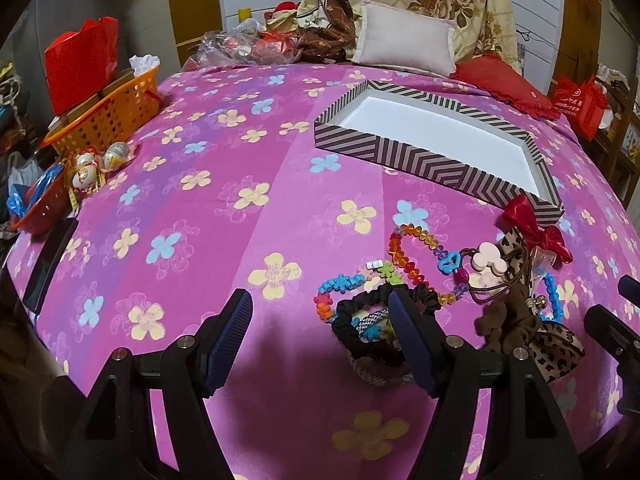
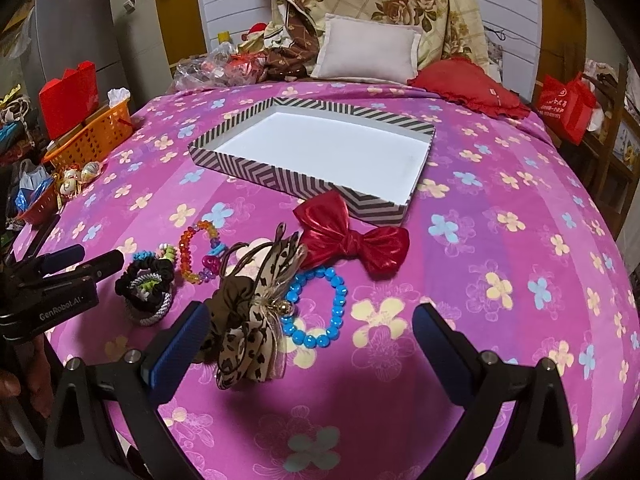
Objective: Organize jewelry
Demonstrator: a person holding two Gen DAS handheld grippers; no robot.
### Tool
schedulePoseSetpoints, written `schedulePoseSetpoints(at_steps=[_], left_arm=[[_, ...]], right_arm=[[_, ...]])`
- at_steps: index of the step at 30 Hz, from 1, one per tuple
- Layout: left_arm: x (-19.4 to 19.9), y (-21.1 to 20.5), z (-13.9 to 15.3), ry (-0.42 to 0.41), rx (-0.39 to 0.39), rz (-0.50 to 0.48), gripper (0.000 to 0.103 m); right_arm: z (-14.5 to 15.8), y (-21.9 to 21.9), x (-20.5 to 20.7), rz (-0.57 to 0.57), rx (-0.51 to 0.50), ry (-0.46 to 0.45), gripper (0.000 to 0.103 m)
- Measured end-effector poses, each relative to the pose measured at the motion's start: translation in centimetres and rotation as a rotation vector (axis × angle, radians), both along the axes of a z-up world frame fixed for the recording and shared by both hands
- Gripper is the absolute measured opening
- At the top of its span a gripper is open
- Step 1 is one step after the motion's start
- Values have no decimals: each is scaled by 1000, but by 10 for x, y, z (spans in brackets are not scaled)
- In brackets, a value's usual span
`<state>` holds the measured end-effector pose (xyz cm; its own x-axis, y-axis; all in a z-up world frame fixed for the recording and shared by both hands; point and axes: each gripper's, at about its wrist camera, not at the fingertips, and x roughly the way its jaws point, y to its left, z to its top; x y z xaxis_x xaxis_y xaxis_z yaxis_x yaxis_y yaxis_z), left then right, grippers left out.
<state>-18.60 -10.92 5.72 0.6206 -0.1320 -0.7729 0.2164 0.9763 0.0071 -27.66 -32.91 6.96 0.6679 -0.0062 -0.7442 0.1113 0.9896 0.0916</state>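
1. Pink flowered bedspread (image 2: pixel 500 184) carries our striped box (image 2: pixel 256 172) far of the jewelry pile (image 2: pixel 256 280).
2. We hold both the left hand-held gripper (image 1: pixel 320 320) and right hand-held gripper (image 2: pixel 312 332) spread apart, grasping nothing.

Bare bedspread (image 2: pixel 500 240) lies right of the striped box (image 2: pixel 280 178); jewelry pile (image 2: pixel 256 280) (tangled) crowds its near corner.

One striped box (image 2: pixel 280 176), one red bow (image 2: pixel 352 236), two bead bracelets — blue (image 2: pixel 320 308), rainbow (image 2: pixel 196 250).
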Motion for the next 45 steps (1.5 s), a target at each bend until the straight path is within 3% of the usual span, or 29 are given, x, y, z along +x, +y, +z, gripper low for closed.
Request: schedulePoseSetpoints(at_steps=[2, 11, 22, 28, 34, 36, 41, 45], left_arm=[[0, 1, -1, 3, -1, 0, 51], [5, 8, 1, 19, -28, -8, 51], [15, 37, -2, 125, -160, -57, 49], [7, 18, -9, 155, -126, -145, 49], [10, 11, -13, 169, -135, -151, 49], [13, 10, -14, 171, -141, -146, 49], [18, 13, -15, 183, -152, -138, 49], [21, 18, -15, 189, -152, -137, 49]], right_arm=[[0, 1, 0, 1, -41, -14, 103], [2, 0, -2, 1, -35, -79, 103], [-5, -25, -1, -23, 48, 1, 103], [-9, -37, -1, -39, 68, 10, 103], [-10, -40, 1, -39, 66, 8, 102], [-9, -40, 5, -35, 46, 7, 99], [-12, -43, 29, -2, 4, 26, 71], [-22, -49, 52, 25, -24, 49, 70]])
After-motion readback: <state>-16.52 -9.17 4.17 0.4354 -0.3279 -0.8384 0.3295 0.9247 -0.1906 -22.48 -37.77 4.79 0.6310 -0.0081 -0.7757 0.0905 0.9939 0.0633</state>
